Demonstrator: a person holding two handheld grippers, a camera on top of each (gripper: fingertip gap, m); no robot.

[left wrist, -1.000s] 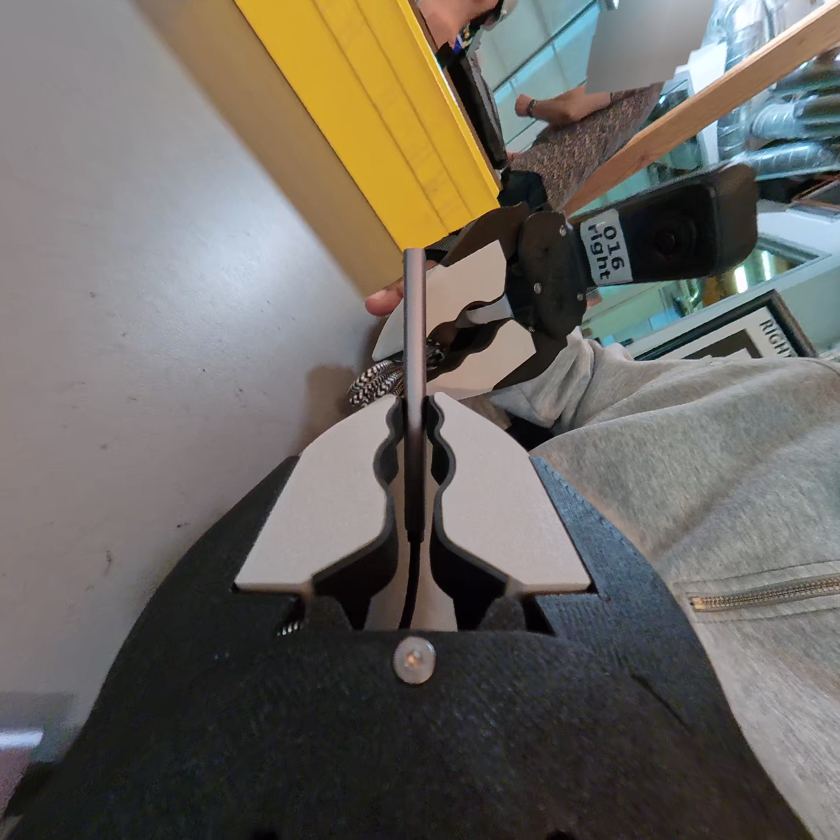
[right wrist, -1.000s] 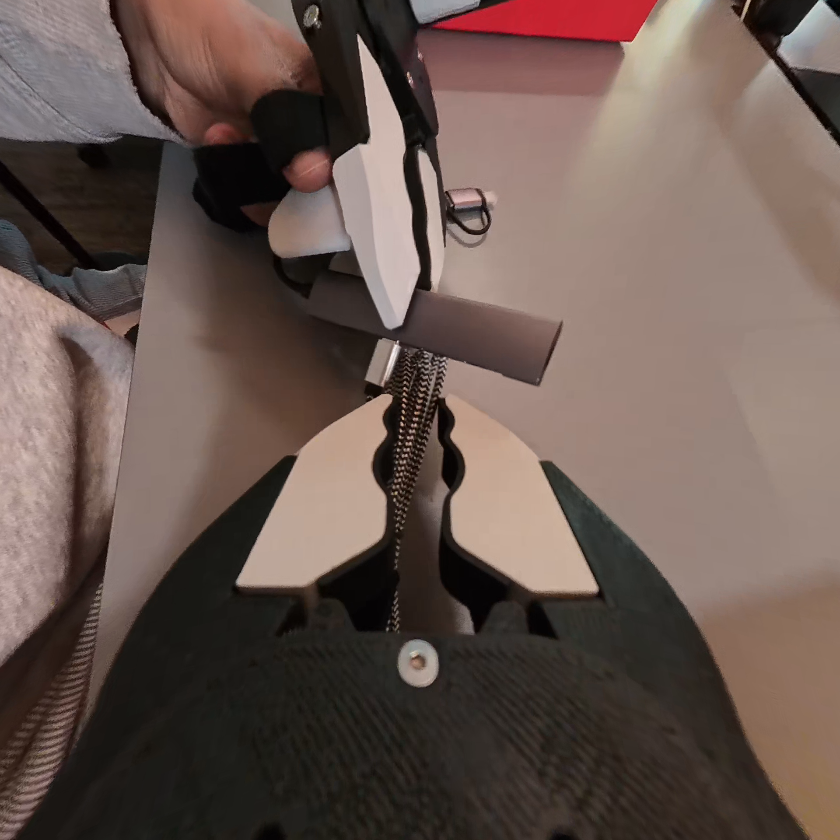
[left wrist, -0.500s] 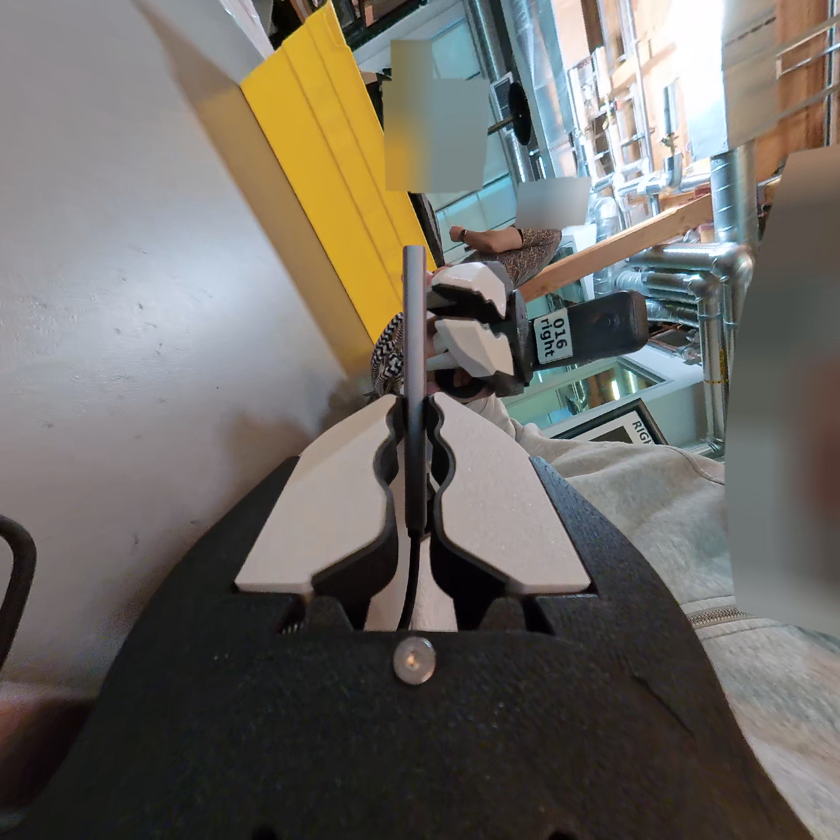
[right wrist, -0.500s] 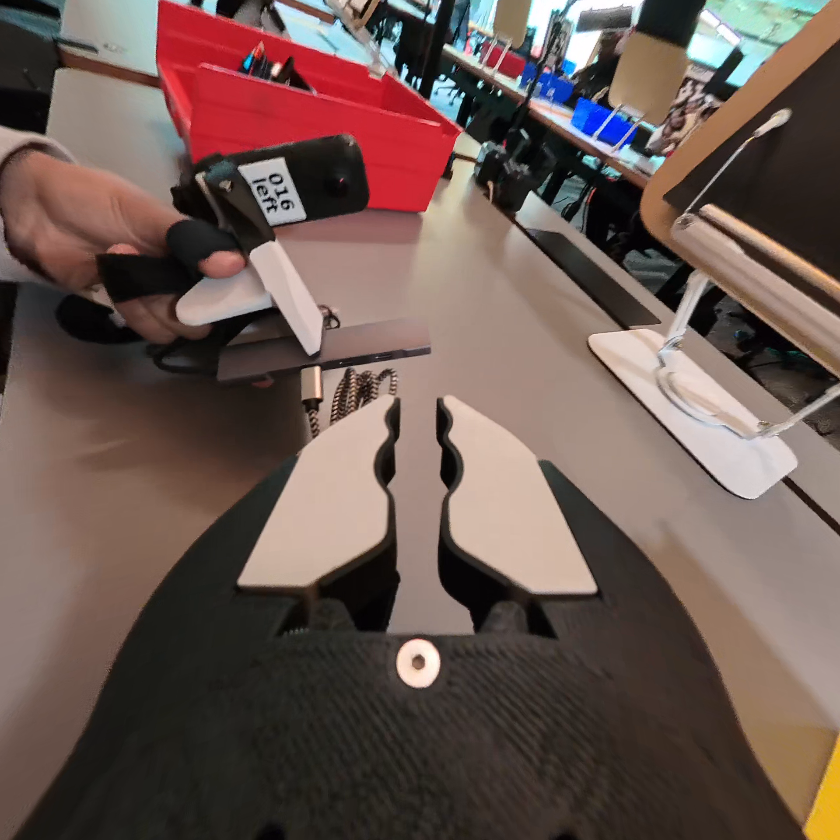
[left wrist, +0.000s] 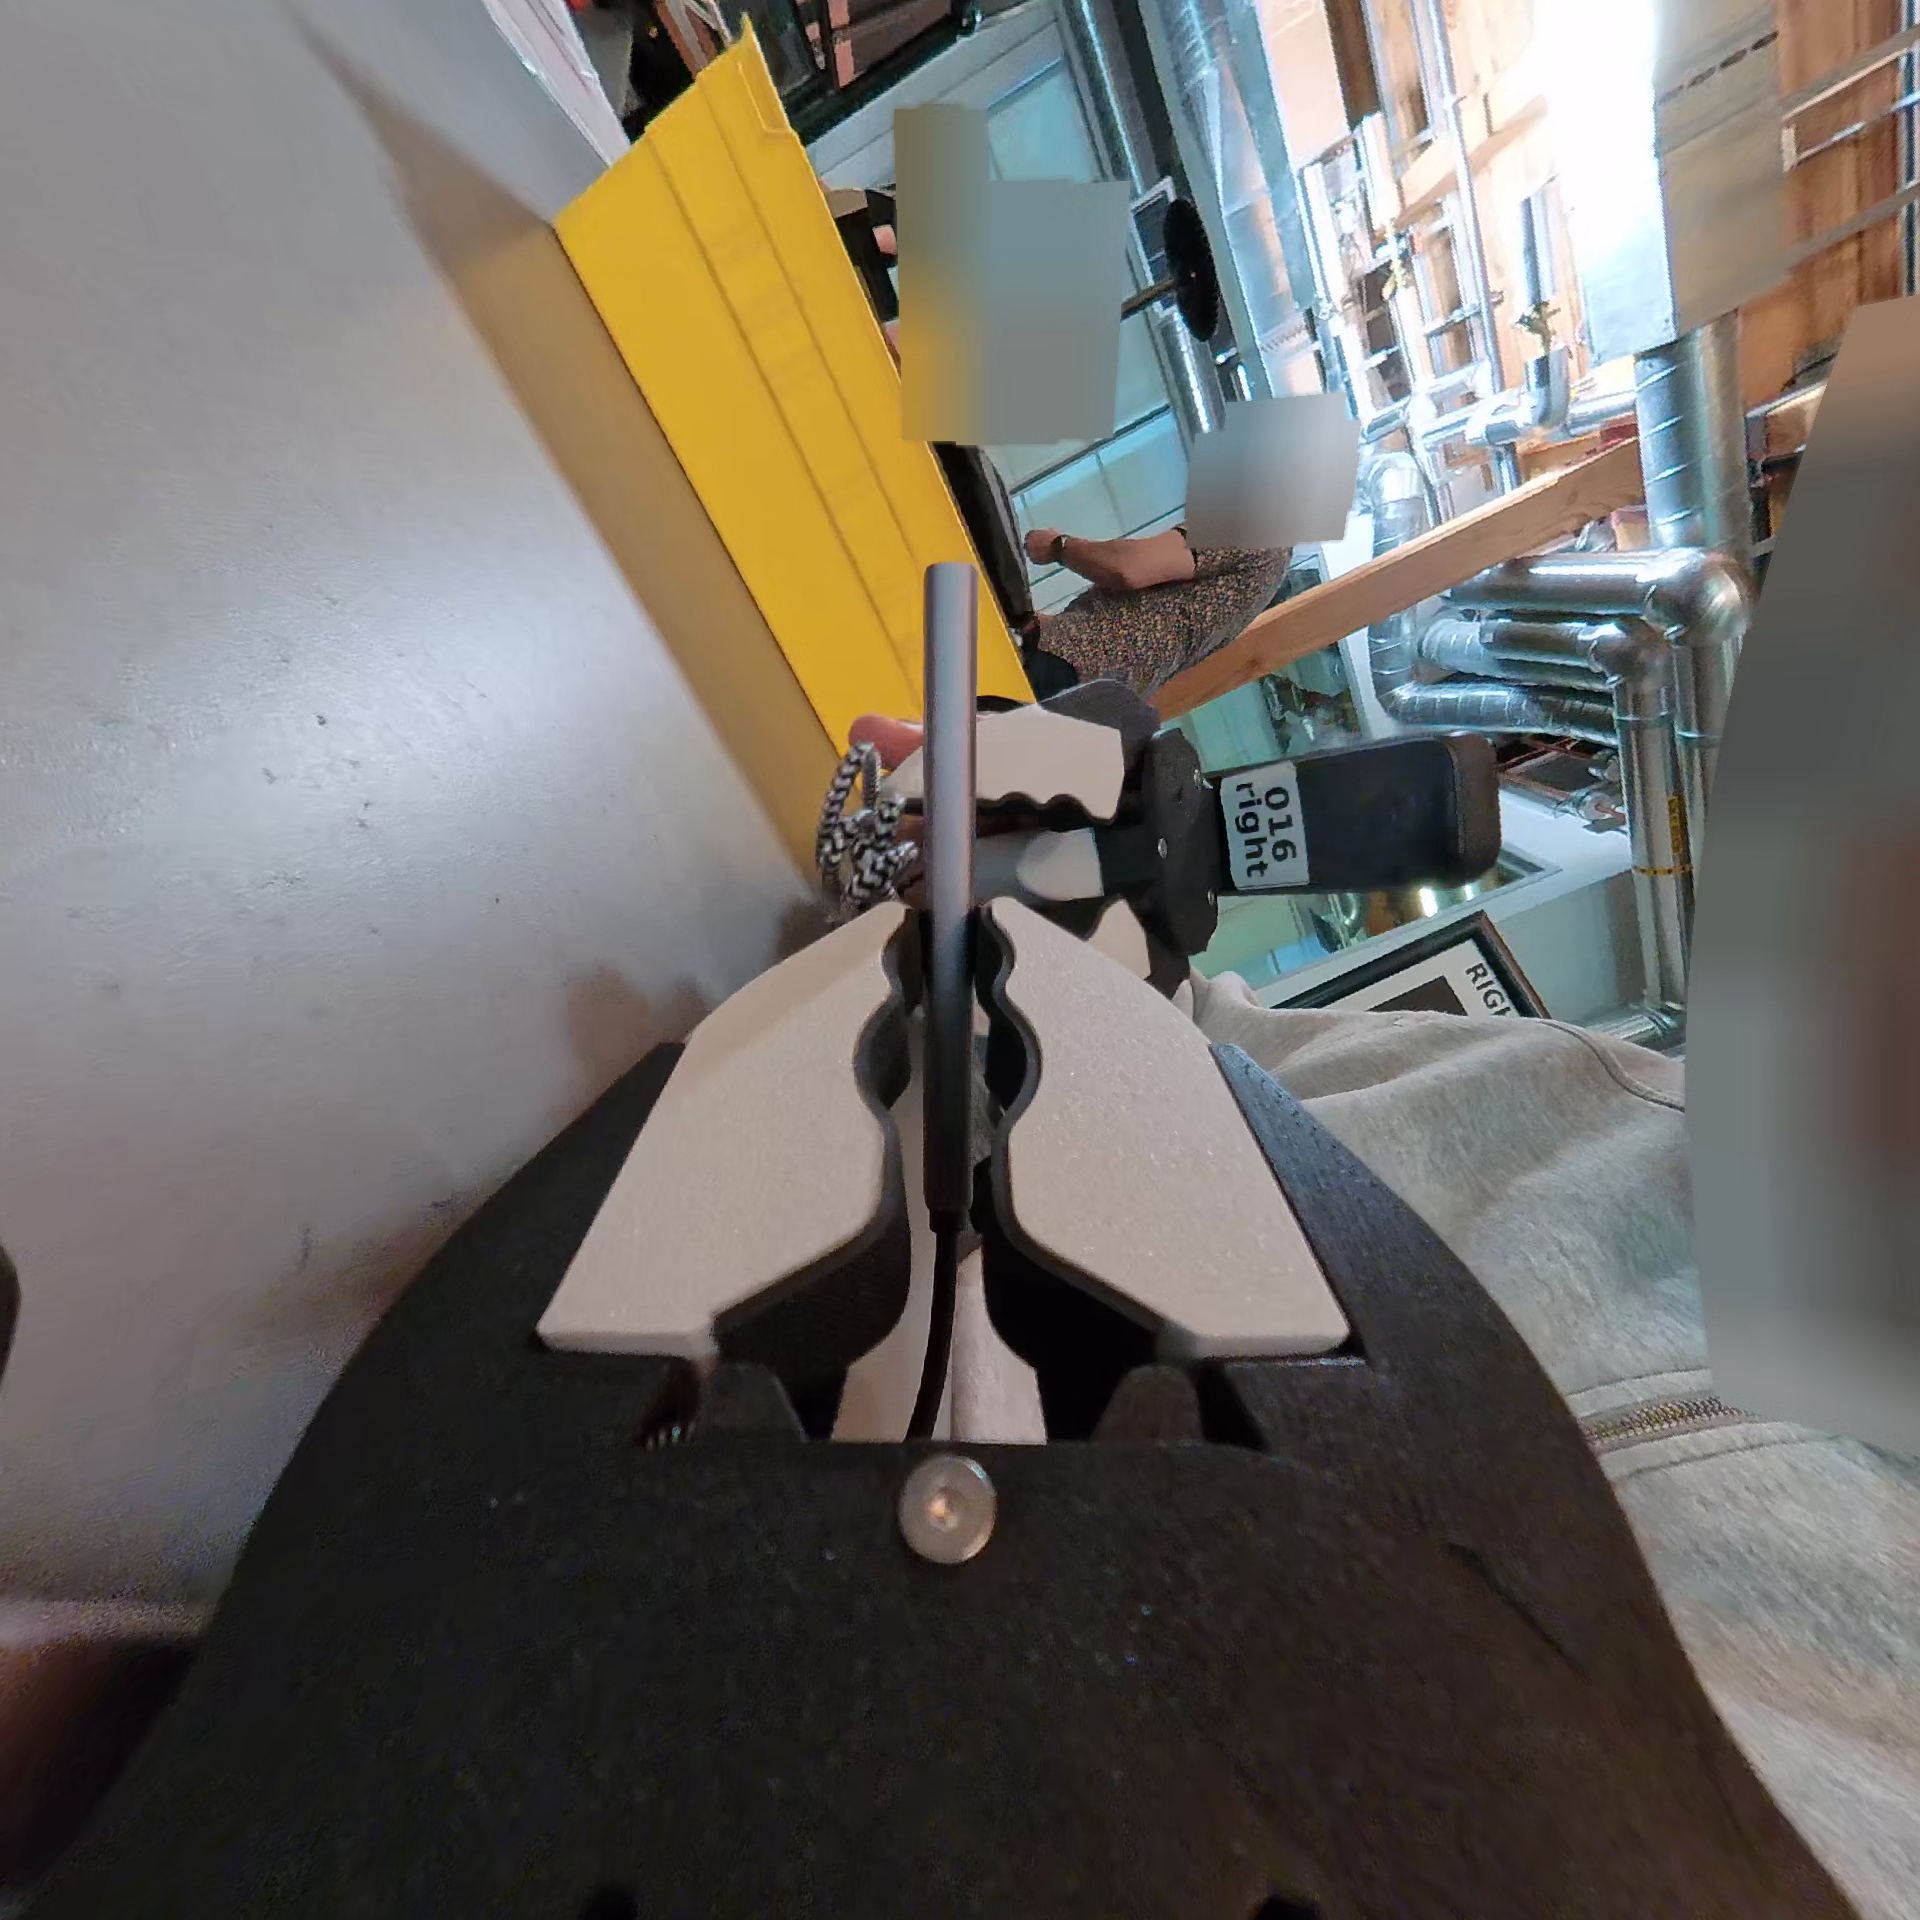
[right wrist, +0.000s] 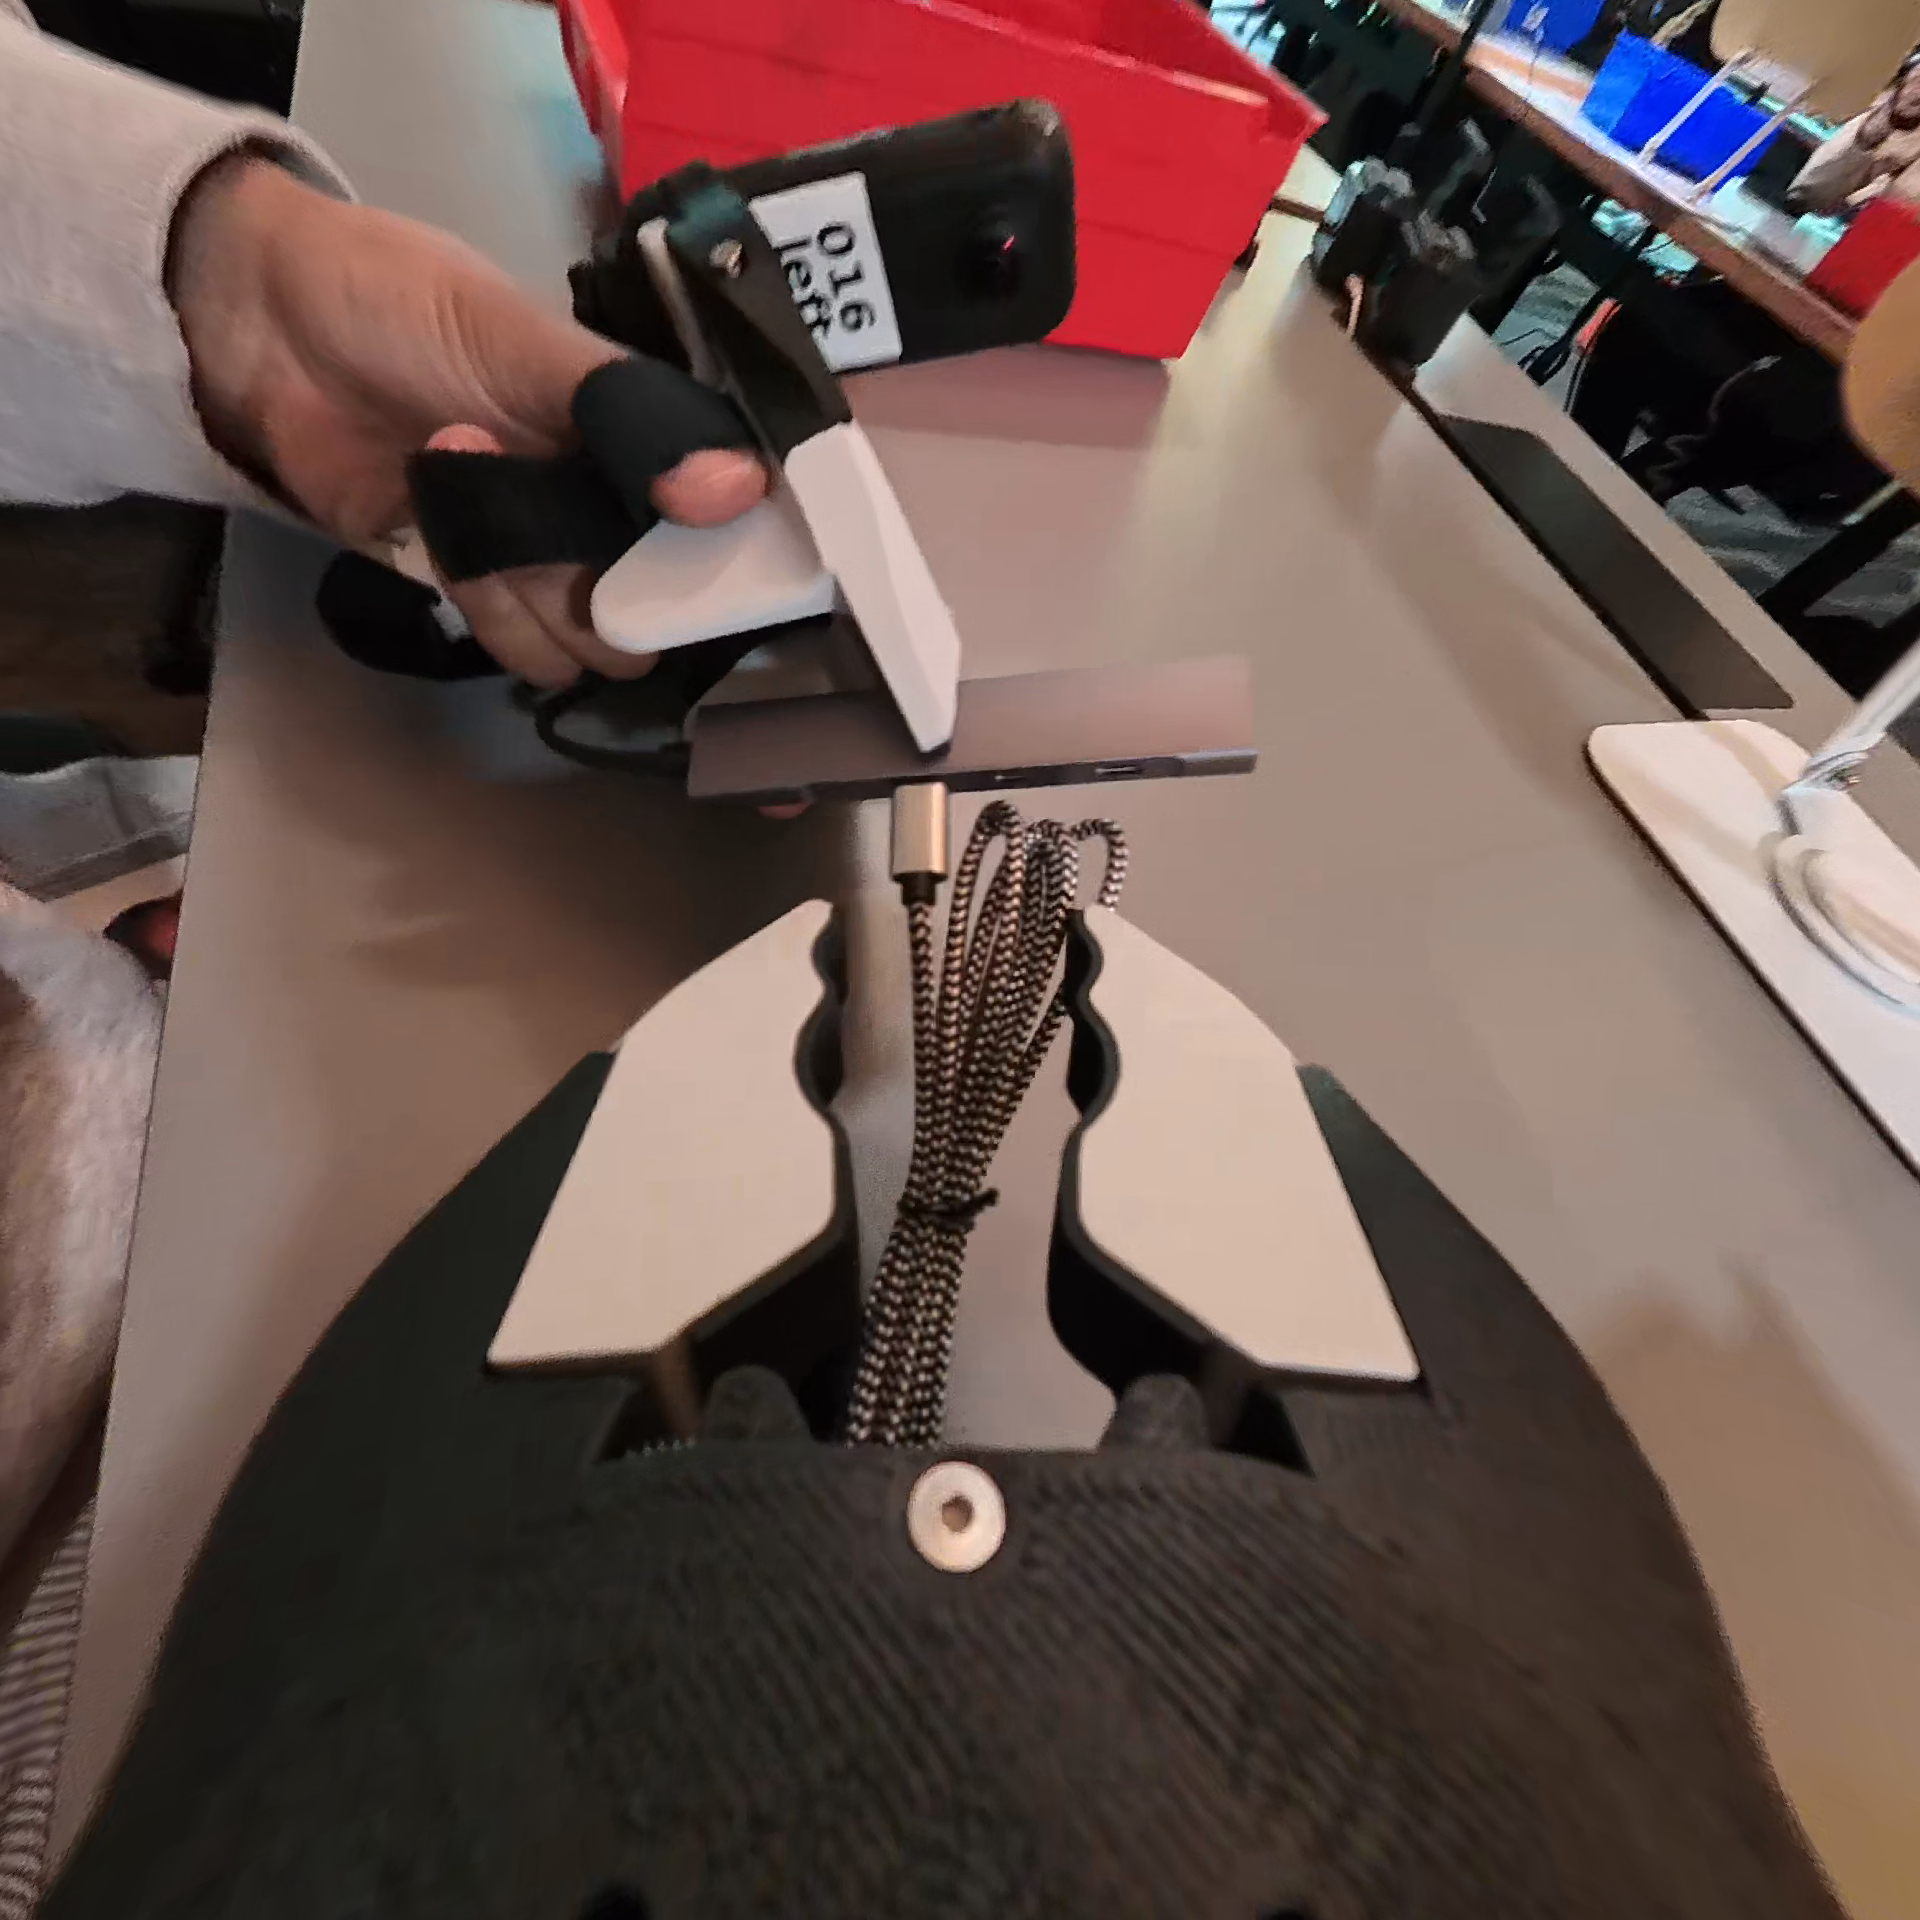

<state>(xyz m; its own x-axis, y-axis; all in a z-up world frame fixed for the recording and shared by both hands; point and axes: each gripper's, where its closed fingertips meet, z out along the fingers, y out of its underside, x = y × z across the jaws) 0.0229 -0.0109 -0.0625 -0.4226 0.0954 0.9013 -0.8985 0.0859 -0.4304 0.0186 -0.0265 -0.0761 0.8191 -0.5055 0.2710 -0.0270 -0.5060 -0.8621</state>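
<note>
Two handheld grippers, one slim grey hub and one bundled braided cable are seen above a smooth grey table (right wrist: pixel 1351 935). The left gripper (left wrist: pixel 951 925) has its two white, wavy-edged fingers (left wrist: pixel 769 1164) clamped together on the hub (left wrist: pixel 951 790), a flat rectangular slab of matte dark grey metal that is seen edge-on in the left wrist view, standing straight up toward 12 o'clock past the fingertips, with a thin black lead (left wrist: pixel 930 1340) trailing from its lower end between the finger roots. In the right wrist view the same hub (right wrist: pixel 1091 717) is held level above the table, with small ports showing along its near edge, by the left gripper (right wrist: pixel 925 727), which is gripped by a hand (right wrist: pixel 395 374) in a light grey sleeve. The right gripper (right wrist: pixel 951 925) has its fingers (right wrist: pixel 707 1143) spread apart, and the cable (right wrist: pixel 966 1091), woven in black and white and tied into several folded strands by one thin dark tie, lies between them nearer the right finger; whether it is touched by either finger cannot be told. One silver metal plug (right wrist: pixel 920 842) rises at 12 o'clock from the bundle, its tip just under the hub's near edge. One red plastic bin (right wrist: pixel 935 125) stands at 12 o'clock beyond, one white flat base (right wrist: pixel 1714 831) with a wire stand lies at 3 o'clock, and one yellow ribbed bin (left wrist: pixel 769 436) is seen at 11 o'clock in the left wrist view.
</note>
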